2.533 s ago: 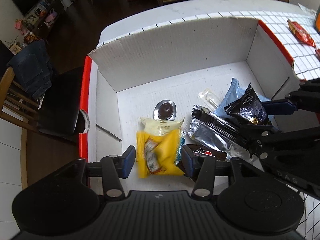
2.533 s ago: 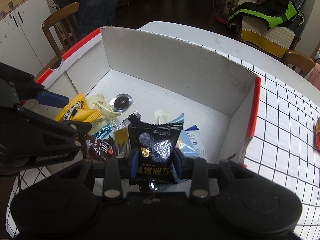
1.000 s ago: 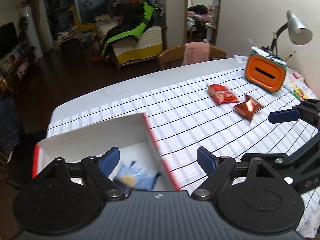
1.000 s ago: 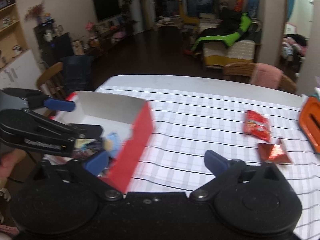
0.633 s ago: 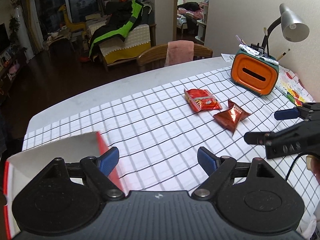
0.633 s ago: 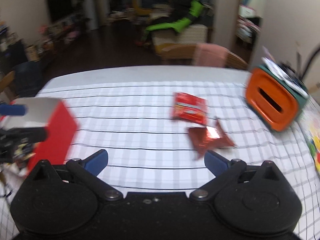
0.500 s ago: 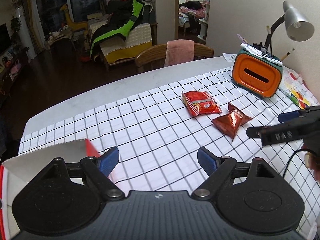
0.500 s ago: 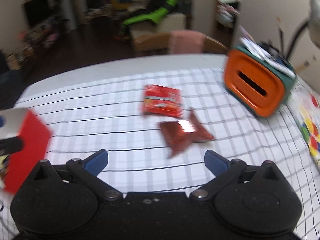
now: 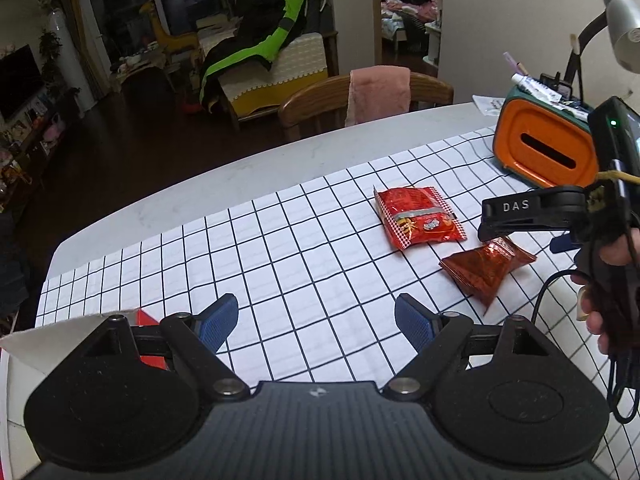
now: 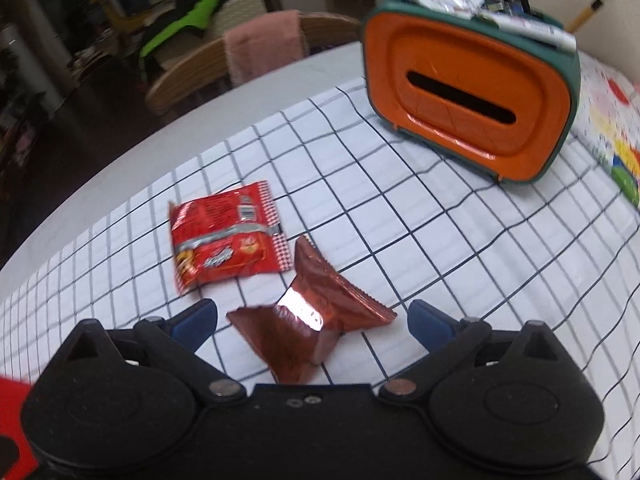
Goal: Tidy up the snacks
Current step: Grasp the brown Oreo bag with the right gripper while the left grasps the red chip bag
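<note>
The right gripper (image 10: 310,320) hung wide open around a copper-red foil packet (image 10: 308,320), lower centre; the left gripper (image 9: 316,322) gaped empty.

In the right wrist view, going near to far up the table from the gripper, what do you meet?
Right gripper, fingers open → dark red foil packet lying between them → bright red snack packet → orange box with a slot → wooden chair with a pink towel beyond the table edge.
</note>
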`<state>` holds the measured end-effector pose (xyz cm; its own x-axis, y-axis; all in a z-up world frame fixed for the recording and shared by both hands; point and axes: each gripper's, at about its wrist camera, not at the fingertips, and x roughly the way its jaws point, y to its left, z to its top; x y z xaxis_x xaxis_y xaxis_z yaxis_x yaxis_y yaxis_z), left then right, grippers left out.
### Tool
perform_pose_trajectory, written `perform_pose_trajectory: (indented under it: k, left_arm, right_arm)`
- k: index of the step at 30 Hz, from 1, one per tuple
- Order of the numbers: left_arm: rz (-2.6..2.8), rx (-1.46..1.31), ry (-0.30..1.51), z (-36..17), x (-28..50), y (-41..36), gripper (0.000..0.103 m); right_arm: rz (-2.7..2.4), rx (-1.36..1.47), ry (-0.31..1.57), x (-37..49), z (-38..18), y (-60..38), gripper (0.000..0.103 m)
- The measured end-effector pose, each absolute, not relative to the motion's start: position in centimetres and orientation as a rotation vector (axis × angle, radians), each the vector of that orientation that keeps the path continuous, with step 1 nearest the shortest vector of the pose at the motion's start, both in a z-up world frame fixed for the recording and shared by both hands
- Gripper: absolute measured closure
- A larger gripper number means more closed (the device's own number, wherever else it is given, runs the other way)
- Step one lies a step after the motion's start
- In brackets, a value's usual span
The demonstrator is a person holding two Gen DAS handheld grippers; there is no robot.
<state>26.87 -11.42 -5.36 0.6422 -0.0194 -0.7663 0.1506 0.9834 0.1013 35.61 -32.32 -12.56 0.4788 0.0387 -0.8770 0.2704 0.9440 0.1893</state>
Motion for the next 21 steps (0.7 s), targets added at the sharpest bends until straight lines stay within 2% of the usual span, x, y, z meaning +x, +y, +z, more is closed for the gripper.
perform_pose_trajectory:
  k: [8, 10, 14, 15, 21]
  left_arm:
    - [-0.086, 0.177, 0.904, -6.1, 29.1, -12.6, 0.017]
    - [-0.103, 0.192, 0.911, -6.3, 29.6, -13.0, 0.017]
    - [-0.161, 0.248, 0.929, -6.6, 30.6, -14.1, 0.017]
    - [-0.179, 0.264, 0.934, -6.7, 30.8, -14.4, 0.017]
    - [-0.304, 0.372, 0.931, -7.5, 32.4, -16.3, 0.017]
  right_arm:
    - [-0.265, 0.512, 1.155, 37.2, -15.7, -33.5, 0.011]
    - [-0.263, 0.551, 1.165, 37.3, -16.2, -33.3, 0.017]
    - [-0.260, 0.482, 1.172, 37.6, -16.6, -32.8, 0.021]
    - [-0.245, 0.472, 1.177, 37.6, -16.8, -32.8, 0.027]
    - [-0.112, 0.382, 1.195, 36.7, -16.7, -32.5, 0.046]
